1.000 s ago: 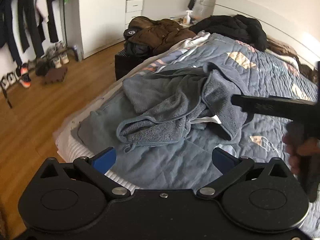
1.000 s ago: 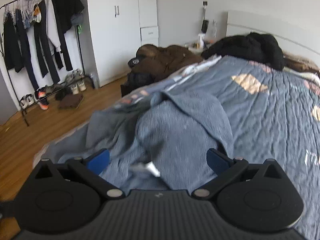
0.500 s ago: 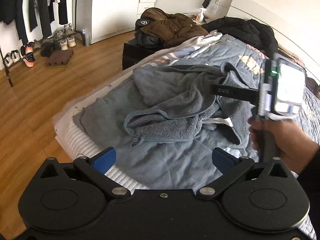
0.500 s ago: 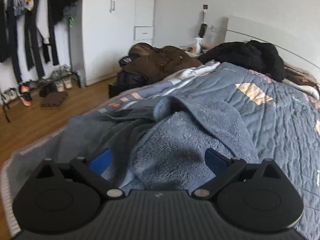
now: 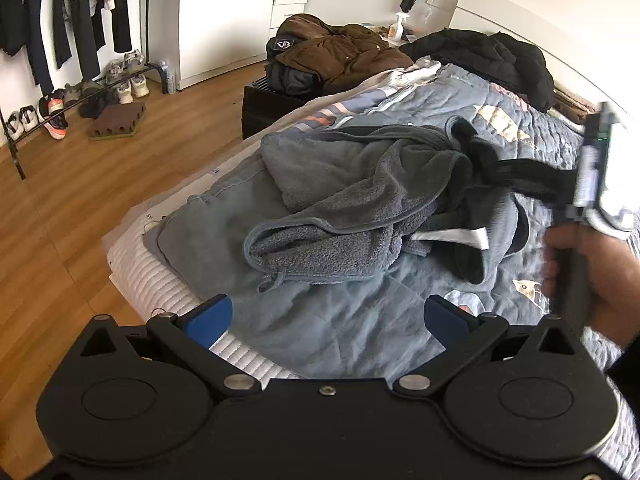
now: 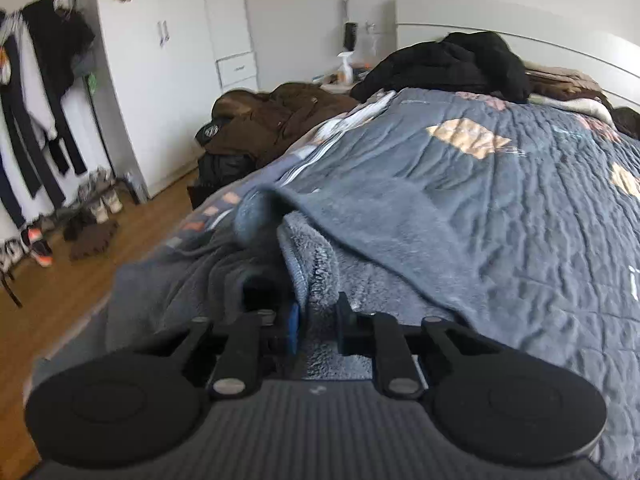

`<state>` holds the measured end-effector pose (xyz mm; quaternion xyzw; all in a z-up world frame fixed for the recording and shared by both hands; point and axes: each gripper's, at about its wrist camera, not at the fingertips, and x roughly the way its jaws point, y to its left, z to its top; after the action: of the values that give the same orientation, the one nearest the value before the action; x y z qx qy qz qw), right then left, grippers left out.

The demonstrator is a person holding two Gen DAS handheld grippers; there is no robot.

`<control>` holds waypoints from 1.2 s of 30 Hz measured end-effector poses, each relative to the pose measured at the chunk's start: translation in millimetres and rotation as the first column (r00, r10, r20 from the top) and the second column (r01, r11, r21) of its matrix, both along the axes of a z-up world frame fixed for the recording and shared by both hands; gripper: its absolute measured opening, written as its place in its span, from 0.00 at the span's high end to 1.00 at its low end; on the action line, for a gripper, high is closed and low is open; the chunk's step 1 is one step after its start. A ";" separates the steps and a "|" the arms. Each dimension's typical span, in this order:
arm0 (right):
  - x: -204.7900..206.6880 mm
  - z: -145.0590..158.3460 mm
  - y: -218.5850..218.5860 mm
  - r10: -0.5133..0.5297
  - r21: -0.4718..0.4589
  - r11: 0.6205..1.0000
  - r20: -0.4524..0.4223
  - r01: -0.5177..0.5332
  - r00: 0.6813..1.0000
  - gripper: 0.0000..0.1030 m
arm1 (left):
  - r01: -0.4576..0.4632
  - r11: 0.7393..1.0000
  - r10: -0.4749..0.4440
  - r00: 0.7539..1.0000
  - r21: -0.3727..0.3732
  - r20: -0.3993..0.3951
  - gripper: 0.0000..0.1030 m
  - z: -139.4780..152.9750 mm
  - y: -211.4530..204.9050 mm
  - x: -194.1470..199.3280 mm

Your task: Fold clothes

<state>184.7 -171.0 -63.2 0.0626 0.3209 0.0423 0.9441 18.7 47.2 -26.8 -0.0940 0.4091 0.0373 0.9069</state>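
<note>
A crumpled grey fleece garment [image 5: 360, 200] lies on the bed's blue-grey quilt [image 5: 340, 332], with a white label showing at its right. My left gripper [image 5: 328, 316] hovers open over the bed's near edge, short of the garment, with nothing between its blue pads. A hand [image 5: 580, 272] holds my right gripper [image 6: 318, 320] at the garment's right side. Its jaws are closing, and a raised fold of the grey fleece [image 6: 320, 268] is pinched between the pads. In the left wrist view its black fingers [image 5: 520, 176] reach into the cloth from the right.
A black jacket [image 5: 492, 56] lies at the bed's head and a brown jacket [image 5: 344, 52] sits on a dark box beside the bed. A clothes rack [image 5: 60, 20] with shoes under it stands across the wood floor [image 5: 80, 200], next to a white wardrobe [image 6: 168, 100].
My right gripper went from wide open to nearly shut and pushed forward and down into the fleece, taking hold of a fold. The left gripper stayed open and almost still.
</note>
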 end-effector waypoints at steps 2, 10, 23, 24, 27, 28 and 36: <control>-7.1 10.8 -17.8 -0.028 0.015 1.000 0.013 0.028 1.000 0.86 | 0.005 1.000 -0.005 1.000 0.009 0.002 0.00 1.0 -2.4 -0.8; -46.9 63.2 -117.1 -0.173 0.068 0.983 0.064 0.168 0.983 0.93 | 0.029 0.998 -0.030 0.999 0.049 0.029 0.00 12.4 -17.7 -3.7; -146.3 112.1 -277.1 -0.386 0.098 0.921 0.130 0.376 0.913 0.99 | 0.149 0.975 -0.162 0.984 0.164 0.070 0.00 28.0 -83.6 -13.2; -150.5 107.2 -278.5 -0.374 0.096 0.926 0.123 0.364 0.919 0.98 | 0.156 0.973 -0.170 0.983 0.170 0.075 0.00 28.7 -87.3 -14.4; -153.2 85.6 -268.1 -0.287 0.084 0.956 0.085 0.280 0.954 0.89 | 0.176 0.967 -0.195 0.977 0.186 0.090 0.00 30.8 -98.3 -18.1; -151.5 78.2 -261.3 -0.262 0.067 0.964 0.079 0.257 0.962 0.85 | 0.183 0.964 -0.203 0.975 0.192 0.094 0.00 31.5 -101.9 -19.3; -127.0 45.1 -191.1 -0.018 -0.134 0.990 0.126 0.035 0.992 0.33 | 0.216 0.961 -0.236 0.966 0.174 0.108 0.00 29.2 -115.5 -16.4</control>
<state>57.7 -362.1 -18.0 -0.0005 0.2628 0.0116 0.9648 2.3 -68.4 2.4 0.0244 0.3538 -0.0399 0.9341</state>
